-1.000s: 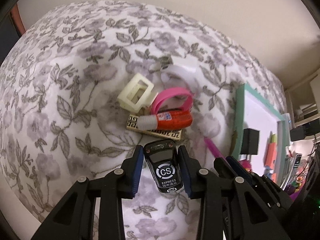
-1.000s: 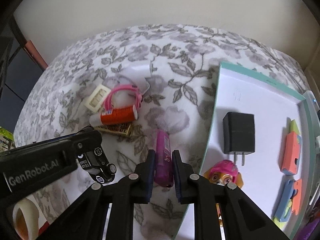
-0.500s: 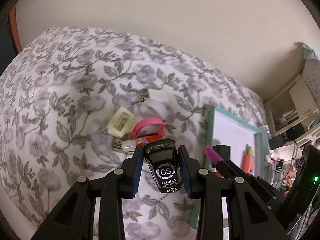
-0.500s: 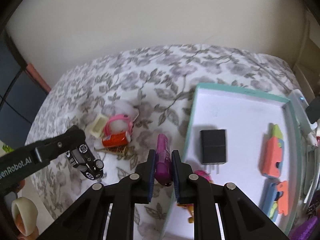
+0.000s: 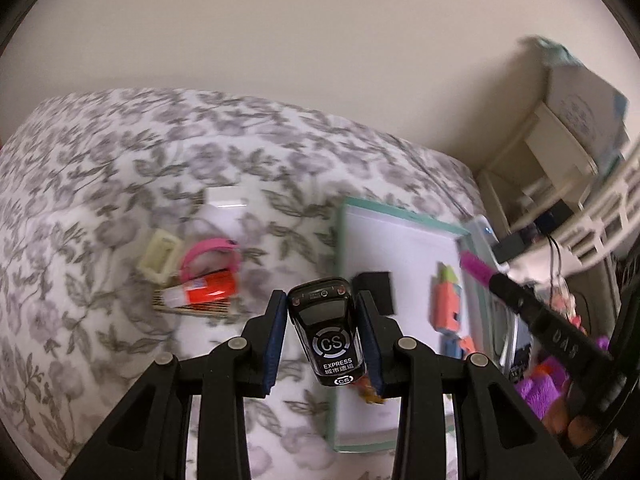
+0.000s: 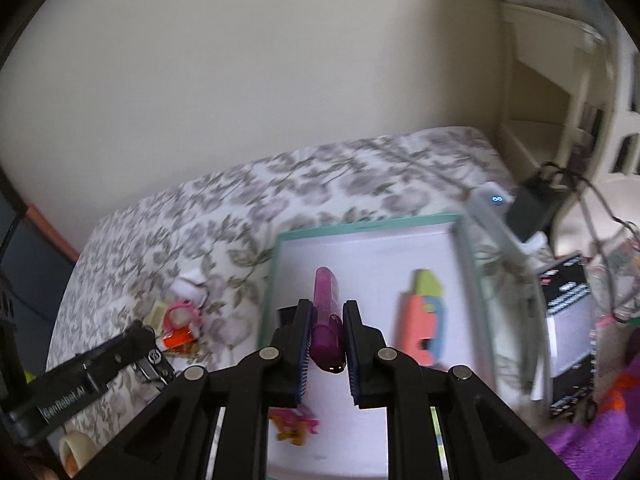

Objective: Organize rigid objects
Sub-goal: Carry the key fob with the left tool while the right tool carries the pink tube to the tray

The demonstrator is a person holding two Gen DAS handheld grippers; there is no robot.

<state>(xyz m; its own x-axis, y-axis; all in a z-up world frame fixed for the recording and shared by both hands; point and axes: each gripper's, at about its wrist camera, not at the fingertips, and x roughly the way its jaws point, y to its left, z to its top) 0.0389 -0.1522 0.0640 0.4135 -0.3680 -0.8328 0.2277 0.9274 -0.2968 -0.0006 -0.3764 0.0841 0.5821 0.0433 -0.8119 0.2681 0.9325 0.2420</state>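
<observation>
My feeds look softly, evenly lit indoors; motion blur smears the floral bedspread (image 5: pixel 120 184) and shelves (image 6: pixel 560 80), while fisheye curvature darkens the corners.

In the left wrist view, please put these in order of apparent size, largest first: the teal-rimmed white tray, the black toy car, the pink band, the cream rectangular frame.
1. Teal-rimmed white tray.
2. Black toy car held in the left gripper; it sits nearest the camera, so its size is exaggerated.
3. Pink band and cream rectangular frame: they look alike, too close to rank.
</observation>
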